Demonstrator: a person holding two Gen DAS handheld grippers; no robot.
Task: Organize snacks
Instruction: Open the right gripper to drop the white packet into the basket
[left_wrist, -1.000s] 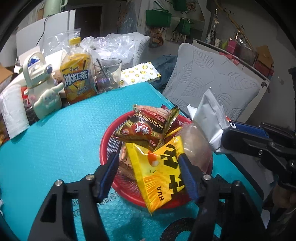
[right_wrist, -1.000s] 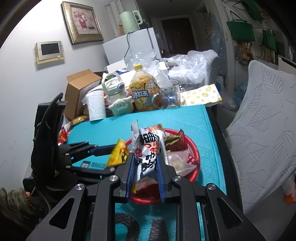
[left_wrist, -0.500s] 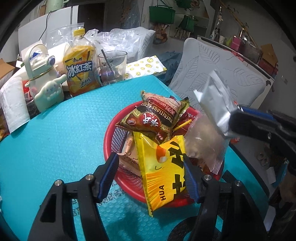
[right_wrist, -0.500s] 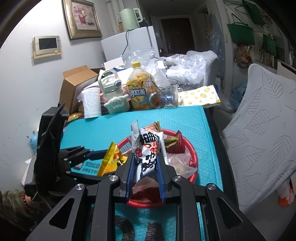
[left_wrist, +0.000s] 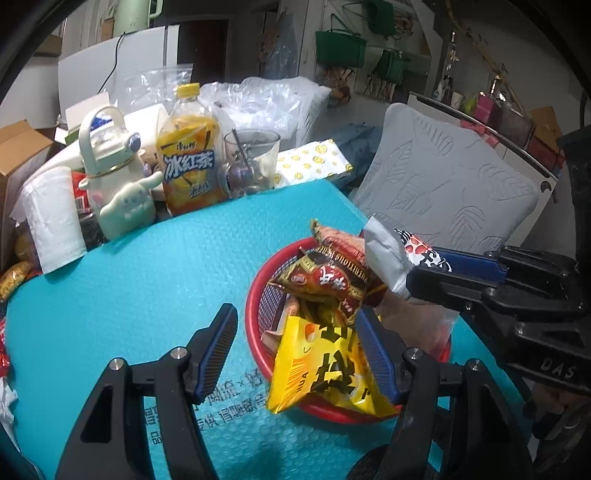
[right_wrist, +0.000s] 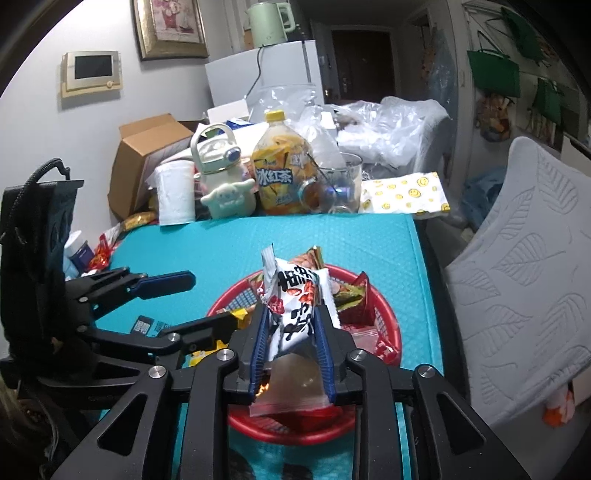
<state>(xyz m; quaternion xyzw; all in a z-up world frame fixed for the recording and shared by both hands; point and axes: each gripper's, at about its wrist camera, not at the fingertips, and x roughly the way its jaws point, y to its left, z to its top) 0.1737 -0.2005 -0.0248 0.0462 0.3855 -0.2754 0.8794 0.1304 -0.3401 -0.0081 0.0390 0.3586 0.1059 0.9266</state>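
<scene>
White snack packet (right_wrist: 291, 306) sits between the opening right tongs (right_wrist: 291, 325) over the red basket (right_wrist: 388, 321); left tongs (left_wrist: 299, 354) wide.

The right gripper (right_wrist: 291, 332) tilts downward, its fingers just beginning to part. The left gripper (left_wrist: 295, 347) tilts downward too, half spread.

Tea bottle (left_wrist: 188, 162), glass (left_wrist: 251, 162), paper roll (left_wrist: 51, 218), cream jug (left_wrist: 118, 177) at counter's (left_wrist: 147, 280) far edge; kettle (right_wrist: 267, 18) beyond
</scene>
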